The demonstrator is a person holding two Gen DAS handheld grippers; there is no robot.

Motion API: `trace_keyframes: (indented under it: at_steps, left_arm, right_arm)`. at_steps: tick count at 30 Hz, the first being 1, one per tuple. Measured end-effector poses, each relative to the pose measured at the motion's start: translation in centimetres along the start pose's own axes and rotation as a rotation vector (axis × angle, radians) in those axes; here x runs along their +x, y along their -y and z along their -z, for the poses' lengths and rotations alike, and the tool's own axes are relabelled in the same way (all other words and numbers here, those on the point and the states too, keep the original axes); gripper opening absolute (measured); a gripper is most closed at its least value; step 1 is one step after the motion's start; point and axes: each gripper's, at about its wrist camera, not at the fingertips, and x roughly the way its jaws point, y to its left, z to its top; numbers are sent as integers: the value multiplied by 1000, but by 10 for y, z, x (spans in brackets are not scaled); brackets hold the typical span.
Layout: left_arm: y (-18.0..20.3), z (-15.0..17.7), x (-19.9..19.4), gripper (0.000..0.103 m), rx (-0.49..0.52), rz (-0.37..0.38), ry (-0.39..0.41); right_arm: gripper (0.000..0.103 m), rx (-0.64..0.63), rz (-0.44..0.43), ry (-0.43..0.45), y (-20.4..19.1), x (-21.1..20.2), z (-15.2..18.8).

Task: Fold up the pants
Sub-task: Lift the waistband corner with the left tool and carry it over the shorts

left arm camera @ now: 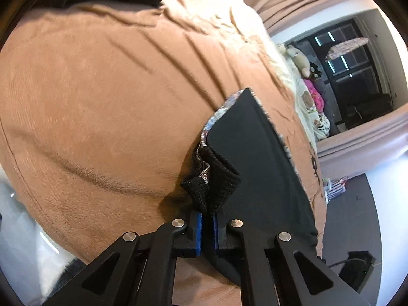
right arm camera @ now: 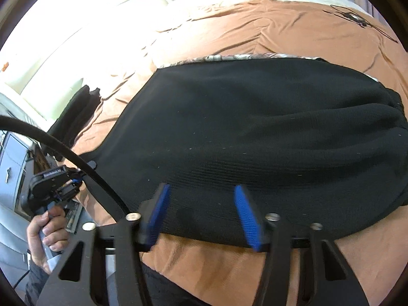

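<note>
The black pants [right arm camera: 255,132] are lying flat on a bed covered with a brown blanket [right arm camera: 280,30], spread across the middle of the right wrist view, with a patterned lining showing along their far edge.

The left claw [left arm camera: 208,213] is pressed together and pinching a bunched ribbed edge of the pants between its blue pads [left arm camera: 199,229]; the black knit is folding up just beyond the tips. In the left wrist view the rest of the pants [left arm camera: 255,158] is running away to the right of the claw, and the blanket [left arm camera: 102,102] is filling the left of the frame.

The right claw [right arm camera: 201,211] is standing spread, its two blue pads [right arm camera: 247,216] hanging apart over the near edge of the pants with cloth under the gap between them, not clamped on it.

At the left of the right wrist view a hand [right arm camera: 48,232] is gripping the handle of the left claw [right arm camera: 76,181] at the near left corner of the pants. A black cable [right arm camera: 63,150] is arching across that side. A second dark garment [right arm camera: 76,112] is lying on the blanket, left of the pants and apart from them.
</note>
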Motion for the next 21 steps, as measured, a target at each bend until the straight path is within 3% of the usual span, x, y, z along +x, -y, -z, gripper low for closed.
trace_keyframes:
  at_steps: [2, 6, 10, 16, 21]
  left_arm:
    - [4, -2, -7, 6, -4, 29, 10]
    - [14, -1, -17, 6, 10, 55, 23]
    - [16, 1, -18, 6, 6, 51, 28]
    - [10, 6, -14, 6, -31, 49, 27]
    - [6, 8, -13, 6, -57, 48, 34]
  right_arm:
    - [31, -8, -13, -42, -8, 14, 5]
    - [27, -21, -43, -147, -21, 38, 27]
    - [26, -48, -55, -155, -28, 33, 31]
    - [26, -28, -40, -84, -19, 15, 9]
    - [26, -34, -4, -89, -18, 31, -8]
